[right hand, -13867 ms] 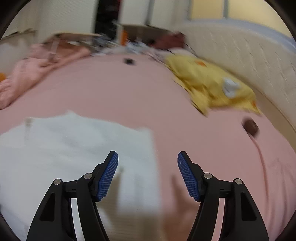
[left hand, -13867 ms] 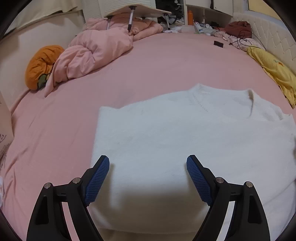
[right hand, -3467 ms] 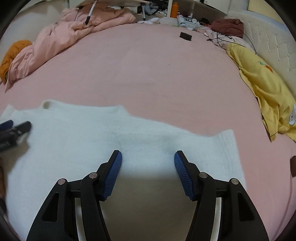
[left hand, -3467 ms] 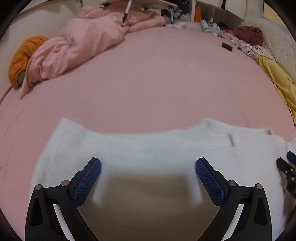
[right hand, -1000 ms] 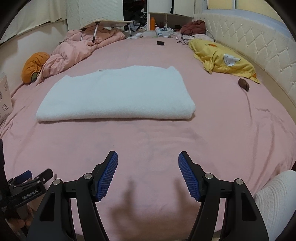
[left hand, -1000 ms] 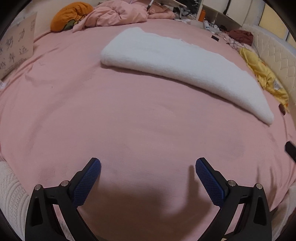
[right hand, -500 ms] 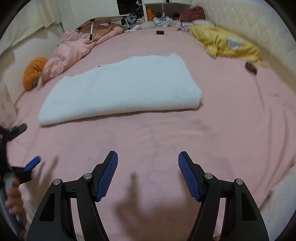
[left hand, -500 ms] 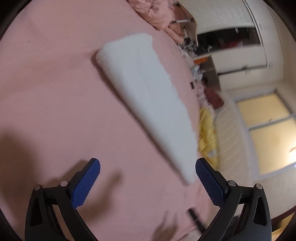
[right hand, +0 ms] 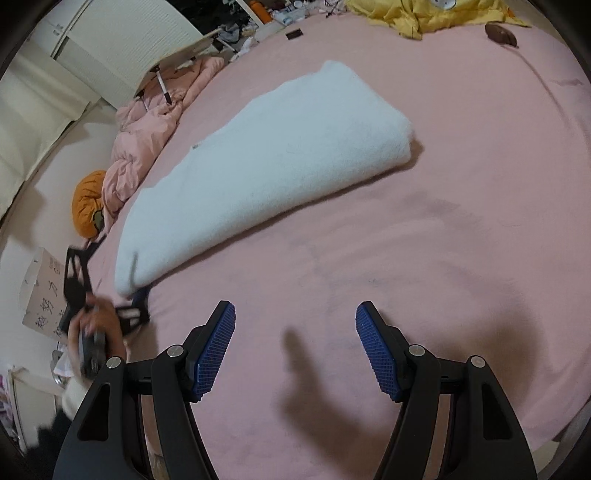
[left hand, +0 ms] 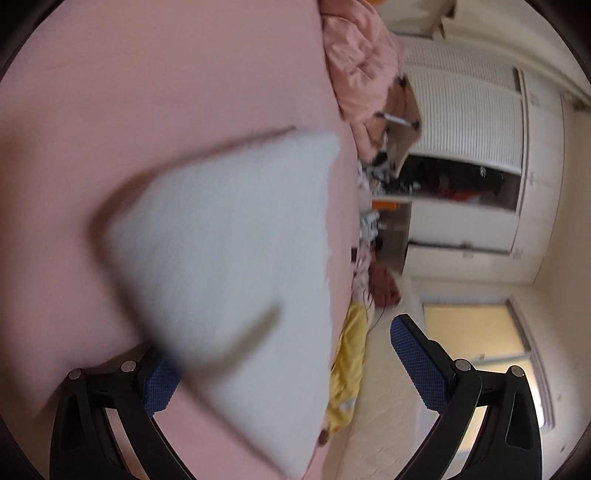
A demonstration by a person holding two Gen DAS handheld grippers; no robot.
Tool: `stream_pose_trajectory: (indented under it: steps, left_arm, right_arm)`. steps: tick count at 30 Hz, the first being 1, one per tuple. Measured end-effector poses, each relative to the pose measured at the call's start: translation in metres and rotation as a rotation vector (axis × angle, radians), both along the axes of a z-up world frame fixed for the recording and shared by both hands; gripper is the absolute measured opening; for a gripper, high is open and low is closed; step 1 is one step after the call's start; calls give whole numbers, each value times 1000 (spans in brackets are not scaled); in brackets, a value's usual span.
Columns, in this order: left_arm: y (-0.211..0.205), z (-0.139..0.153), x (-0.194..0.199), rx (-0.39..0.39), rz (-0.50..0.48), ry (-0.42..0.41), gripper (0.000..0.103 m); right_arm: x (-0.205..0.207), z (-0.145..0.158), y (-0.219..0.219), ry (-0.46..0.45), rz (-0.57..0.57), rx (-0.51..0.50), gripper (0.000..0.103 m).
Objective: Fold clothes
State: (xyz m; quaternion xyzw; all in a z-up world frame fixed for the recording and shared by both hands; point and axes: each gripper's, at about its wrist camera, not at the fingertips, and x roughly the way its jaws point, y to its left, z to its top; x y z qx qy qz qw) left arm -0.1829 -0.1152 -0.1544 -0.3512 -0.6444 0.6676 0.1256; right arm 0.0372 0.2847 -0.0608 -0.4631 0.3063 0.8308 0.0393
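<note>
Lying folded lengthwise on pink bed (right hand: 461, 221), white garment (right hand: 273, 162); both grippers' fingers wide, empty.

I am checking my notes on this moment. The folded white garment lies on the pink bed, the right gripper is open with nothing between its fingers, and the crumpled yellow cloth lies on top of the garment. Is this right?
Not quite. In the right wrist view the yellow cloth lies apart from the white garment, at the far edge of the pink bed. The rest holds: the right gripper is open and empty.
</note>
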Motion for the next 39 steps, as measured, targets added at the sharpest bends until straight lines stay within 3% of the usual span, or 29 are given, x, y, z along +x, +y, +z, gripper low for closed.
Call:
stream_pose_trajectory:
  steps: [6,8,9,10,11,14,17,20,25,29,34,39]
  left_arm:
    - [11,11,-51,-126,-69,-51,103]
    - [9,12,-44,-180,-67,-37,91]
    - [8,10,-40,-212,-65,-48,69]
    - [5,5,-35,-237,-62,-64,38]
    - [1,0,-31,-251,-60,-75,28]
    - [-5,-7,-29,-210,-81,-39,26]
    - [6,16,-36,-371,-128,-12,25]
    - [18,41,-43,-466,-150,36,24]
    - [52,86,-50,-674,-201,103,23]
    - [114,136,-60,-927,-283,200,23]
    - [218,176,-45,-1158,-407,365,23]
    - [336,170,-9,-1461,-597,513,23]
  right_arm:
    - [-9,-12,-4,-25,25,-8,68]
    - [-10,-12,-4,-22,30,-7,68]
    - [-10,-12,-4,-21,28,-12,68]
    - [-10,-12,-2,-20,25,-20,68]
    - [-11,-13,-1,-19,22,-28,68]
    - [-12,-12,1,-16,31,-28,68]
    - [-22,-2,7,13,25,0,68]
    - [-31,12,24,67,-21,12,68]
    - [-18,12,49,79,-122,-28,68]
    - [-12,13,65,73,-174,-84,68]
    - [-2,29,78,130,-200,-103,68]
    - [3,35,93,130,-243,-98,68]
